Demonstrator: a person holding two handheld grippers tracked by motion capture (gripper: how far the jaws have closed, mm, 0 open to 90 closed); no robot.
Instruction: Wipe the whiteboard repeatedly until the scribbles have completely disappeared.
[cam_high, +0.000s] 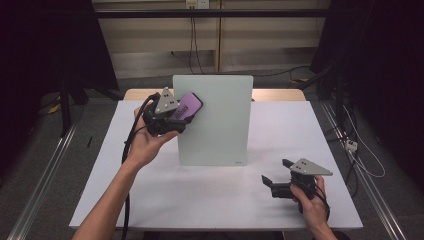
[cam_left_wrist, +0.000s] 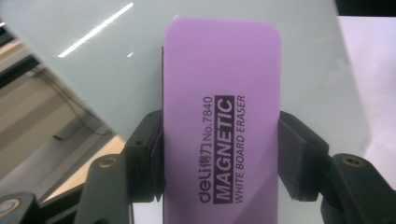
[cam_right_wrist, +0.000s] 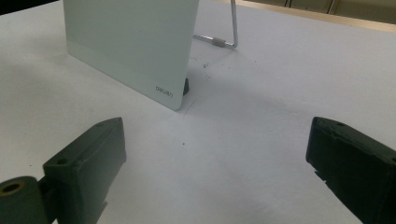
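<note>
A pale whiteboard (cam_high: 215, 120) stands upright on its wire stand in the middle of the white table (cam_high: 165, 200). My left gripper (cam_high: 180, 114) is shut on a purple magnetic whiteboard eraser (cam_high: 189, 106), held against the board's upper left part. In the left gripper view both pads (cam_left_wrist: 148, 158) press the eraser's (cam_left_wrist: 223, 126) long sides, with the board's glossy face (cam_left_wrist: 116, 60) just behind it. My right gripper (cam_high: 278, 172) rests low over the table at the front right, open with nothing between its jaws. In the right gripper view the board's lower corner (cam_right_wrist: 159, 84) stands ahead of it.
The board's wire stand (cam_right_wrist: 229, 37) reaches back behind it on the table. A wooden strip (cam_high: 280, 94) runs along the table's far edge. Cables (cam_high: 131, 150) trail from my left gripper down past the forearm. Dark curtains hang at both sides.
</note>
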